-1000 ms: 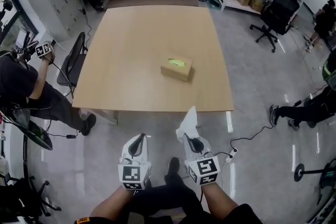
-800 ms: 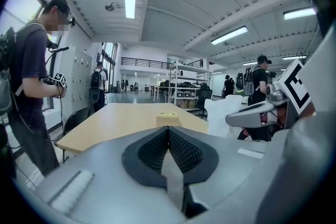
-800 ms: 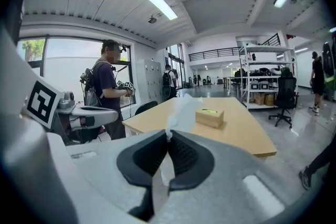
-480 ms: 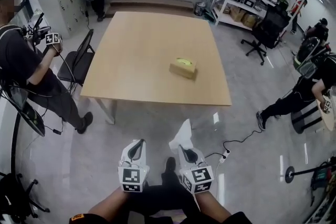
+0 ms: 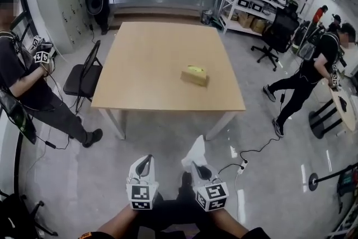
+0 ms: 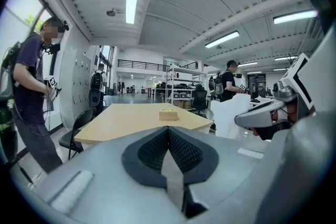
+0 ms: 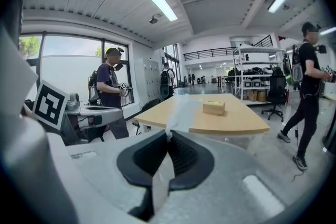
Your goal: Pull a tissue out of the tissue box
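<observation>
The tan tissue box (image 5: 194, 75) with a yellow-green top sits on the wooden table (image 5: 145, 75), right of its middle and far ahead of both grippers. My right gripper (image 5: 198, 164) is shut on a white tissue (image 5: 196, 151) that stands up from its jaws over the floor, well short of the table. In the right gripper view the tissue (image 7: 181, 108) rises from the closed pads, with the box (image 7: 213, 107) beyond. My left gripper (image 5: 146, 159) is beside it, shut and empty; its pads (image 6: 176, 149) meet in the left gripper view, box (image 6: 168, 114) ahead.
A black chair (image 5: 84, 73) stands at the table's left side next to a person (image 5: 25, 87) with grippers. Another person (image 5: 305, 78) walks at the right near office chairs and shelving (image 5: 251, 5). A cable and power strip (image 5: 241, 165) lie on the floor.
Both grippers have drawn back from the table together, so the table and box look farther off. The tissue stays in the right jaws. A person has walked into view at the right.
</observation>
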